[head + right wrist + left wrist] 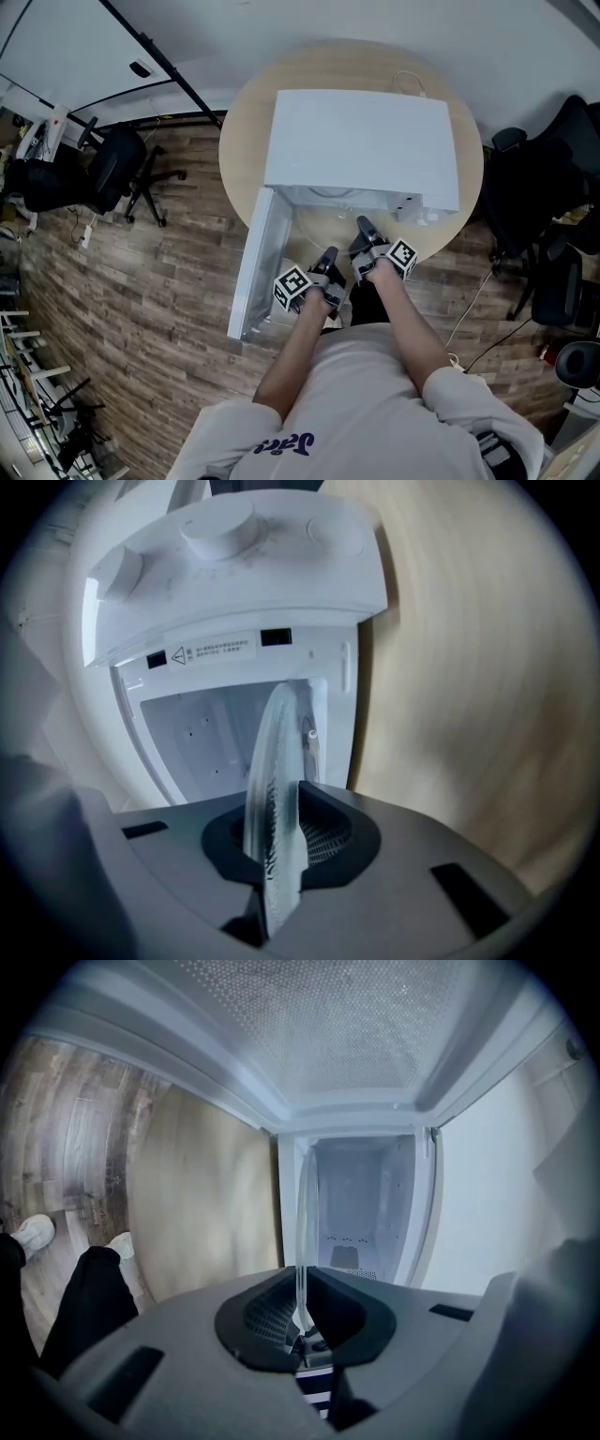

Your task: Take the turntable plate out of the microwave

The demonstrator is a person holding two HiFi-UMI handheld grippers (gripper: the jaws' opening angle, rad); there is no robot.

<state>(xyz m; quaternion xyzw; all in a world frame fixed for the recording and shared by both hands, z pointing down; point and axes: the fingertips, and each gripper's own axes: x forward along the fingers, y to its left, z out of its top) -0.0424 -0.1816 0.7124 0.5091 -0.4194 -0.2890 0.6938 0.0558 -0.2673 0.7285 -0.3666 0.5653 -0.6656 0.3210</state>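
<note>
The white microwave (361, 141) stands on the round table with its door (255, 262) swung open to the left. The clear glass turntable plate (303, 1232) appears edge-on in the left gripper view, with my left gripper (302, 1321) shut on its rim. In the right gripper view the same plate (272, 761) runs up between the jaws of my right gripper (277, 855), which is shut on it too. Beyond the plate lies the microwave's cavity (197, 733). In the head view both grippers (323, 262) (366, 234) sit side by side at the microwave's opening.
The round wooden table (244, 122) carries only the microwave, whose knob panel (234, 546) faces me. The open door stands just left of the left gripper. Office chairs (112, 169) (534, 187) stand on the wood floor at both sides. The person's legs (84, 1307) are below.
</note>
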